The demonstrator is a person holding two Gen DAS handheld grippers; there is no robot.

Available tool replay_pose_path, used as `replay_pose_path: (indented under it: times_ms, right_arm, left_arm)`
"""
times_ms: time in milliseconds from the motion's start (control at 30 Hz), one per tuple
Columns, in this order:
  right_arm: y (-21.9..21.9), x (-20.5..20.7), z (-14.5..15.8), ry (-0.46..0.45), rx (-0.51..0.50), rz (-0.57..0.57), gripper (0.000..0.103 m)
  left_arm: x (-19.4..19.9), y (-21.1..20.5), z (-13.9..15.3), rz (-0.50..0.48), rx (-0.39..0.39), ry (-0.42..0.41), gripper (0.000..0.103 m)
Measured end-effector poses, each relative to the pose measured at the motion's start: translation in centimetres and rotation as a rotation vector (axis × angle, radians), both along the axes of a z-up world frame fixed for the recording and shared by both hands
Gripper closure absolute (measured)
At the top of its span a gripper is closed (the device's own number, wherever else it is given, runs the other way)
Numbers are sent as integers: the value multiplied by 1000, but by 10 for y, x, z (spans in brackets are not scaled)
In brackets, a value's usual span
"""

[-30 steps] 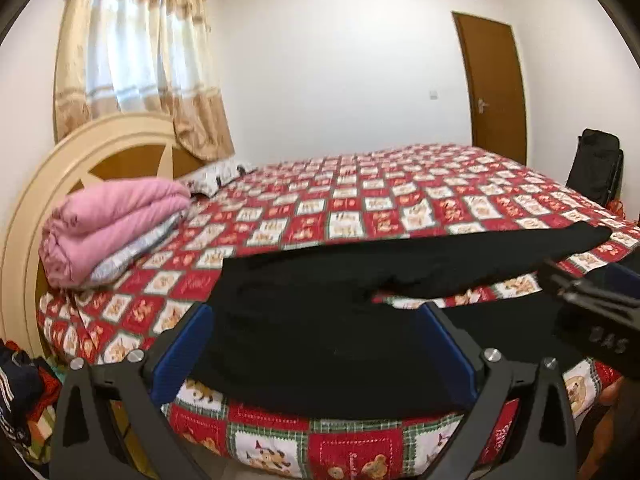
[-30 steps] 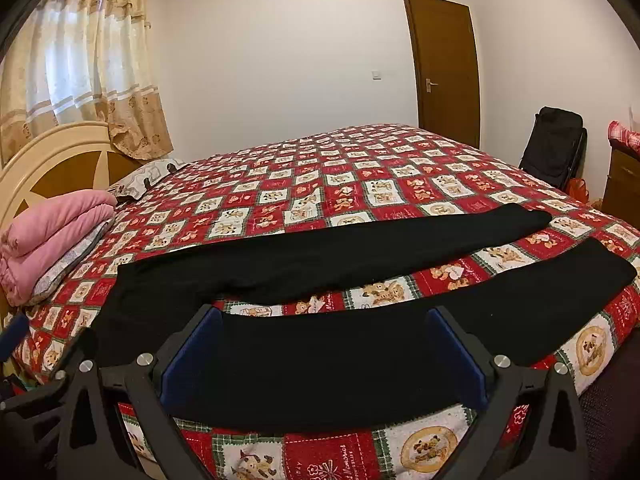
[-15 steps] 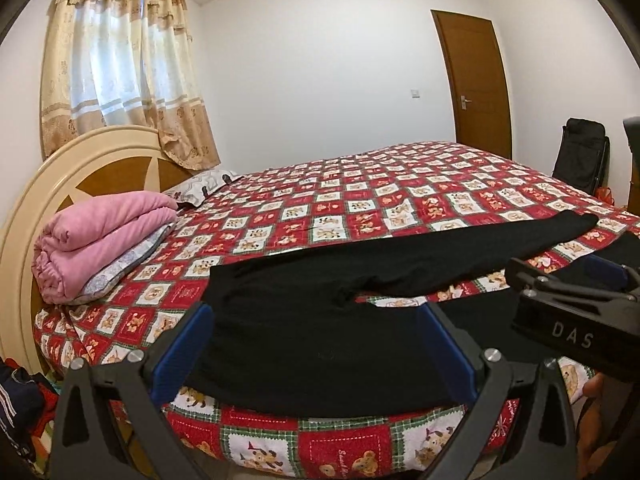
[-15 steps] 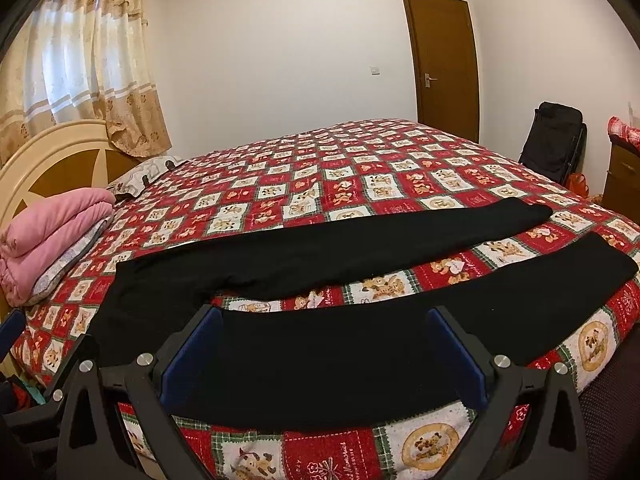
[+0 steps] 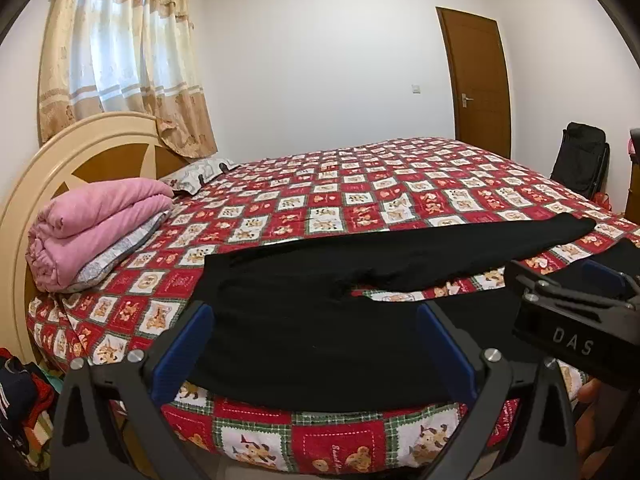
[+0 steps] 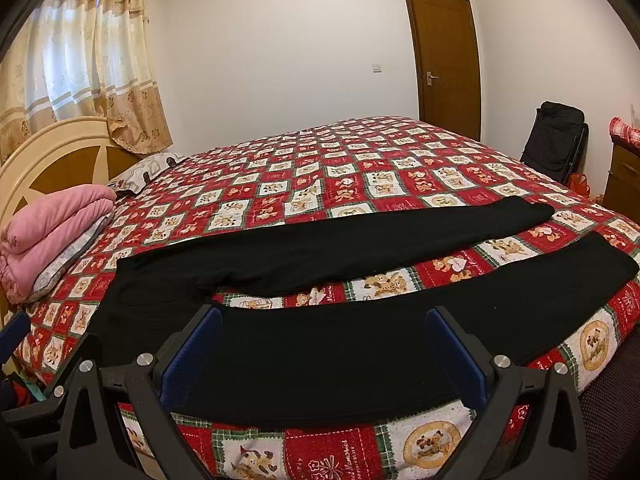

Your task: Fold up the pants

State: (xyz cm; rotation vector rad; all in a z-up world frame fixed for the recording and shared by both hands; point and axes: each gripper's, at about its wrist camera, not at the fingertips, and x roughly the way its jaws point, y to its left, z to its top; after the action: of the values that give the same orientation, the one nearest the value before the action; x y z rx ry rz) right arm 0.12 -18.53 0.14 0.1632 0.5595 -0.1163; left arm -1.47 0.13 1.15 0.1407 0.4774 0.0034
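Observation:
Black pants (image 5: 304, 312) lie flat along the near edge of the bed (image 5: 360, 200), waist at the left, both legs spread apart toward the right; they also show in the right wrist view (image 6: 340, 344). My left gripper (image 5: 314, 350) is open and empty, held in front of the waist and seat part. My right gripper (image 6: 324, 354) is open and empty, held in front of the near leg. The right gripper also shows at the right edge of the left wrist view (image 5: 576, 320).
A folded pink blanket (image 5: 96, 224) and a pillow (image 5: 198, 172) lie by the headboard (image 5: 60, 160). A black bag (image 6: 556, 140) stands near the door (image 6: 444, 64). A pile of clothes (image 5: 20, 404) lies at the lower left. A wooden cabinet (image 6: 624, 172) stands at the right.
Both views have shifted slightly, the left one panning right and rising a little. The pants have not moved. Both grippers stay open.

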Motion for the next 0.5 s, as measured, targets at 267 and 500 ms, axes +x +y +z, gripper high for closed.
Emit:
replay_pose_path:
  times_ms: [267,500]
  right_arm:
    - [1,0,-1,2,-3,3,1]
    - [4,0,-1,10,-4,7,1]
  left_arm:
    - [1,2,0,2,-26,15,0]
    - [2,4,-2,6,-32,30,0]
